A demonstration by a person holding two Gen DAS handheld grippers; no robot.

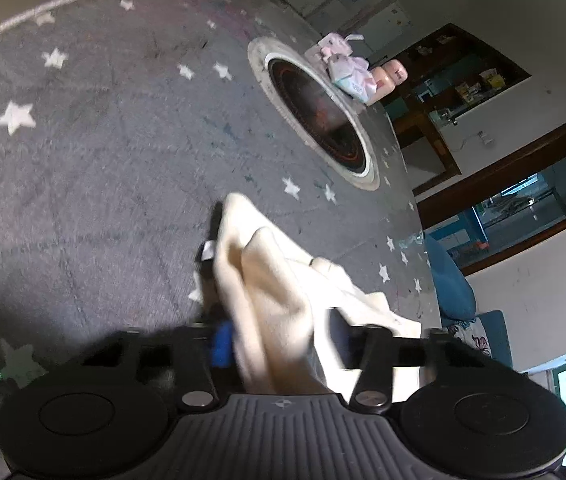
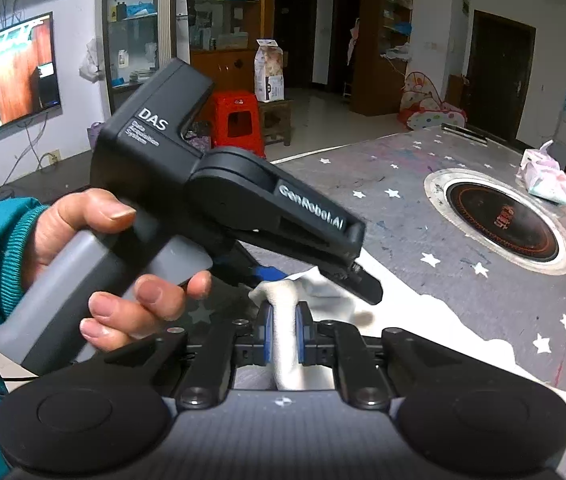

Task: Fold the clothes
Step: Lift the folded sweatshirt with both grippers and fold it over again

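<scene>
Two grippers grip one cream garment: right gripper has its jaws pinched narrow on a bunched fold, and left gripper clamps cloth between its jaws too. Beyond both jaws the rest trails crumpled over the starred surface. No neat fold shows; folding looks barely begun.

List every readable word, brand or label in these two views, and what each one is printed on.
"DAS": white letters on the housing of the left tongs, right wrist view.
"GenRobot.AI": on those tongs' arm.
Small lines under "DAS": too blurred to read.
Red characters on the round cooktop set in the table: unreadable.
Writing on the television screen: too blurred.
Left wrist view: nothing legible.
</scene>
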